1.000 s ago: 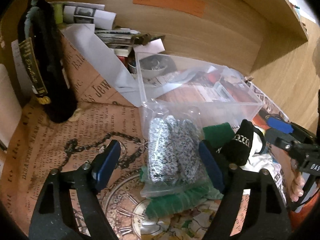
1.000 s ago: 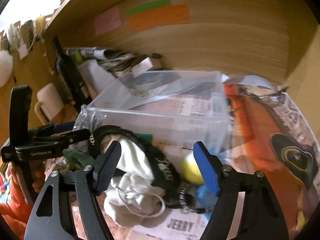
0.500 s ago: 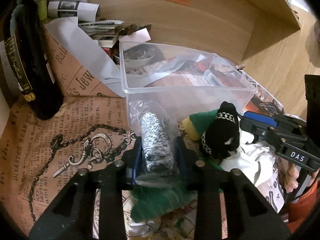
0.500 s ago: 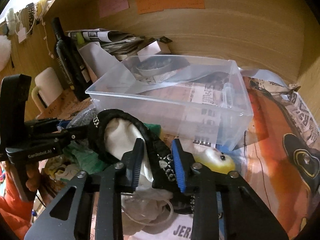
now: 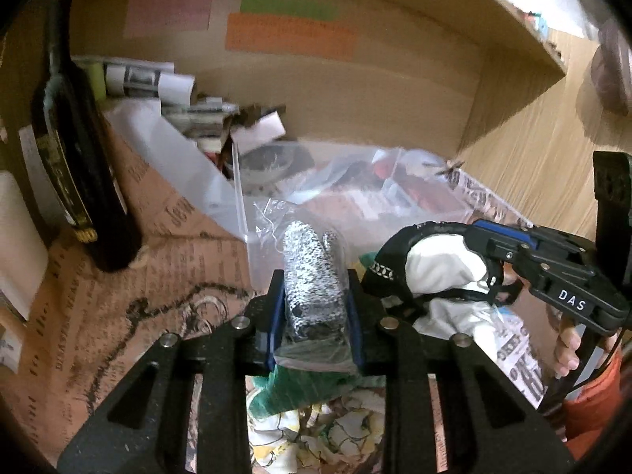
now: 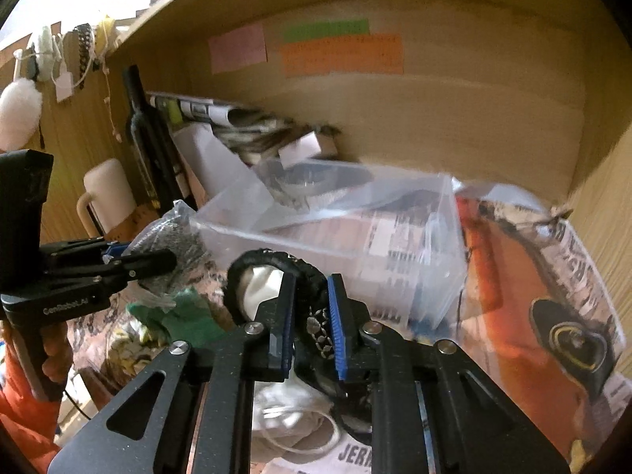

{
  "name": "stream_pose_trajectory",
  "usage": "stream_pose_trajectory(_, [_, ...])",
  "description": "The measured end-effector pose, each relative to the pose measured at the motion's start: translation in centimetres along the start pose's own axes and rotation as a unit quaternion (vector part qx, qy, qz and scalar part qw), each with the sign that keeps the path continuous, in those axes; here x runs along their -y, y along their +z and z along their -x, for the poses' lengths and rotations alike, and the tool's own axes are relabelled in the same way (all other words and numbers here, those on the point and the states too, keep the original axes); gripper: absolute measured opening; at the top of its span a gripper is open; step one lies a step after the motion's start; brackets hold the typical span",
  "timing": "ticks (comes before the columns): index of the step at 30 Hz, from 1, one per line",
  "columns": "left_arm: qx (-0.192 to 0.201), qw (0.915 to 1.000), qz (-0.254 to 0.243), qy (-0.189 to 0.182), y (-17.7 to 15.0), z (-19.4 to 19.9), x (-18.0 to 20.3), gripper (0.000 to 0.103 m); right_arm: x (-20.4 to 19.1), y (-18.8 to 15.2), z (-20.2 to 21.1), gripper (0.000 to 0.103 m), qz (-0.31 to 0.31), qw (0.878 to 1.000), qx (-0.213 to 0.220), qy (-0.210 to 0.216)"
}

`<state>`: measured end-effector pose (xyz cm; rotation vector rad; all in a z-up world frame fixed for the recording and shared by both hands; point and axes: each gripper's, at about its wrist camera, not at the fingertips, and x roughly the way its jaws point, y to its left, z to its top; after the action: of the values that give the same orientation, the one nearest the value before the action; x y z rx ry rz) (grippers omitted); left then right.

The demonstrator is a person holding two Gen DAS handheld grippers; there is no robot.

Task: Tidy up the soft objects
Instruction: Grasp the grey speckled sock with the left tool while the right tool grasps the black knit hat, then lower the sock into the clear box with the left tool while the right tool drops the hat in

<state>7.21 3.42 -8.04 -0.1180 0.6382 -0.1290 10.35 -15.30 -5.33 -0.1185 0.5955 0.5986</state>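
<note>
My left gripper (image 5: 314, 296) is shut on a clear plastic bag of black-and-white knit socks (image 5: 312, 276), held just in front of the clear plastic bin (image 5: 252, 245). It also shows in the right wrist view (image 6: 146, 260) with the bag (image 6: 170, 237). My right gripper (image 6: 310, 312) is shut on the black patterned band of a black-and-white cloth bundle (image 6: 260, 280), lifted near the bin's front wall (image 6: 355, 245). That bundle shows in the left wrist view (image 5: 434, 260) under the right gripper (image 5: 501, 241). A green cloth (image 5: 304, 387) lies below.
A dark wine bottle (image 5: 75, 158) stands at the left by a white mug (image 6: 106, 193). Rolled papers and clutter (image 5: 197, 110) sit behind the bin against the wooden back wall with coloured sticky notes (image 6: 339, 53). Newspaper sheets (image 6: 533, 276) cover the surface.
Both grippers went from open to shut, the left on the sock bag, the right on the cloth bundle's black band. Both loads have since lifted up toward the bin.
</note>
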Motion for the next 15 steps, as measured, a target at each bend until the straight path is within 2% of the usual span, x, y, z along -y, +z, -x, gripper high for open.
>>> stream_pose_trajectory(8, [0.037, 0.9993, 0.003, 0.001, 2.5, 1.4, -0.4, 0.028, 0.1, 2.5, 2.2, 0.014, 0.006, 0.998, 0.054, -0.019])
stream_pose_trajectory(15, [0.051, 0.9987, 0.004, 0.001, 5.0, 1.0, -1.1, 0.028, 1.1, 4.9, 3.5, 0.014, 0.004, 0.995, 0.097, -0.035])
